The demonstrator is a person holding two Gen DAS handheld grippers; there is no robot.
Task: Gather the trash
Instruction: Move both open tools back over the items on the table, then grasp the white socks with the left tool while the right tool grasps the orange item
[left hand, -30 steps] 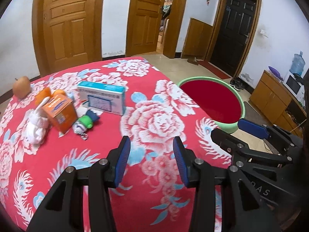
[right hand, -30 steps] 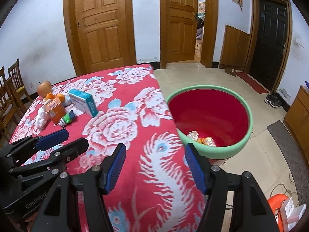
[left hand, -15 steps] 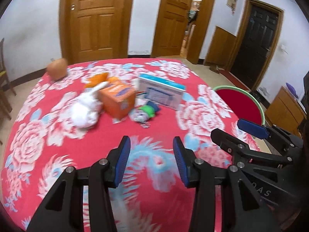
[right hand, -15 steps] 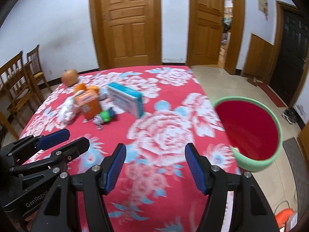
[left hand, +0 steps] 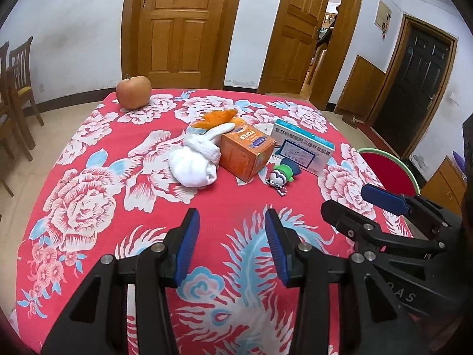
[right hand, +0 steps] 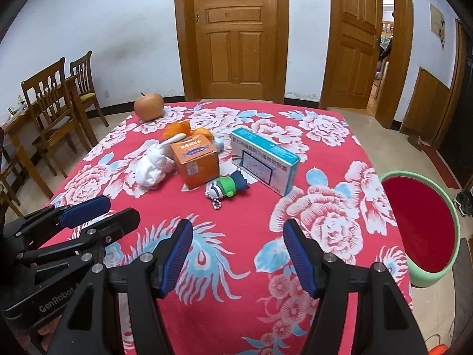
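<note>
Both tools hovered over the near edge of the desk, nothing between the jaws of either. Left gripper stood at a moderate gap, right gripper noticeably wider. Trash candidates sat clustered mid-desk: orange box, blue-and-white box just right of it, crumpled white cloth touching the orange box's left side, orange peel behind. Small green-capped toy with its bead chain lay in front, between the boxes; apple sat at the far left corner. Red tub with green rim sat off the right edge, lower than the desk. Risks, as judged: toy and apple may not be trash, and a wide grab at the orange box could catch the cloth or drag the toy's chain. Left jaws looked too narrow for either box. The tools were close side by side and might collide. A long carry to the tub could drop a loosely pinched item on the floor.
</note>
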